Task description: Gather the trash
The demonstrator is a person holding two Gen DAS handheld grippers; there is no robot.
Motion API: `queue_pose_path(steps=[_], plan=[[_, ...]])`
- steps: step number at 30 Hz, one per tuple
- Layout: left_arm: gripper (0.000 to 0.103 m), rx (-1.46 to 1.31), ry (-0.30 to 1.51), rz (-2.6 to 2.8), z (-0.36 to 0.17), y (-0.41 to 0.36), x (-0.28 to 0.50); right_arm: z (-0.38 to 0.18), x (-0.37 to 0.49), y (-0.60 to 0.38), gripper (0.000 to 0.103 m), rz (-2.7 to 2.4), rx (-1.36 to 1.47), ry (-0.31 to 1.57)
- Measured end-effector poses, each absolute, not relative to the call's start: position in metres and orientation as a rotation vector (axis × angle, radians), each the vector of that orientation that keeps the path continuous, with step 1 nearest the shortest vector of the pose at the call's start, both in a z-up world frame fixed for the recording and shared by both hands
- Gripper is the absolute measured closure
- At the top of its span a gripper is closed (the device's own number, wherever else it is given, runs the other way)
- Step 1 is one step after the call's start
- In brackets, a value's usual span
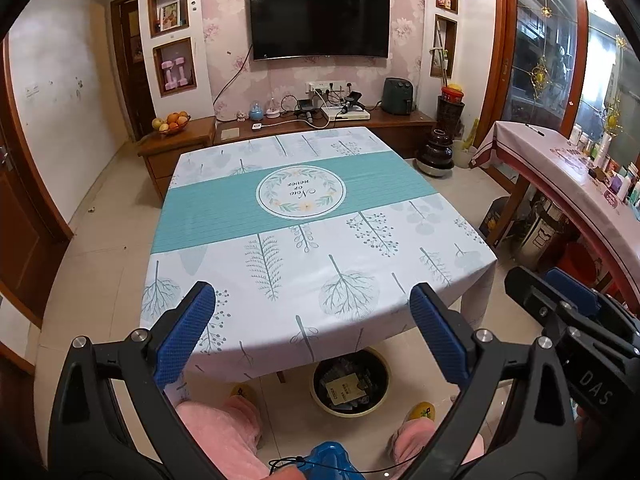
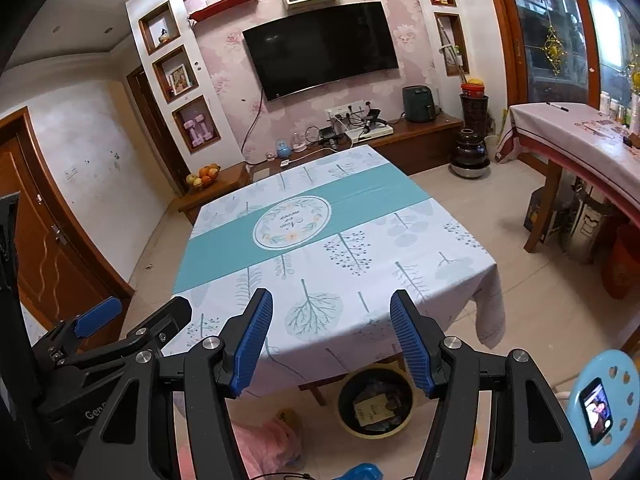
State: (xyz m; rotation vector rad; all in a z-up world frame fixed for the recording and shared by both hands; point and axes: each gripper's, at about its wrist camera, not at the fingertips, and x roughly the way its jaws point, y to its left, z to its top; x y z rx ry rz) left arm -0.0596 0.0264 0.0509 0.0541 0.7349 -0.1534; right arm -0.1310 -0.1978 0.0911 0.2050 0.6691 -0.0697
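Observation:
A round yellow-rimmed trash bin (image 1: 351, 384) stands on the floor under the table's near edge, holding papers and wrappers; it shows too in the right wrist view as the bin (image 2: 375, 400). My left gripper (image 1: 314, 300) hovers open above the near edge of the table (image 1: 300, 240), nothing between its blue pads. My right gripper (image 2: 331, 307) also stands open and empty over the table (image 2: 320, 248). The cloth, white and teal with a leaf print, carries no loose items. Each gripper appears at the edge of the other's view.
A person's pink-trousered legs and yellow slippers (image 1: 242, 394) sit by the bin. A blue stool (image 2: 608, 408) with a phone on it stands at right. A second table (image 1: 560, 160) with bottles is right; a TV cabinet (image 1: 320, 124) is behind.

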Motion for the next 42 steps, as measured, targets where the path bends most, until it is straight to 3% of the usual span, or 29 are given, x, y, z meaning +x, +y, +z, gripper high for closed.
queue_pose_path(steps=[42], plan=[[0.006, 0.046, 0.783, -0.104, 0.037, 0.03, -0.049, 0.093, -0.14, -0.201, 0.038, -0.135, 0.177, 0.664]])
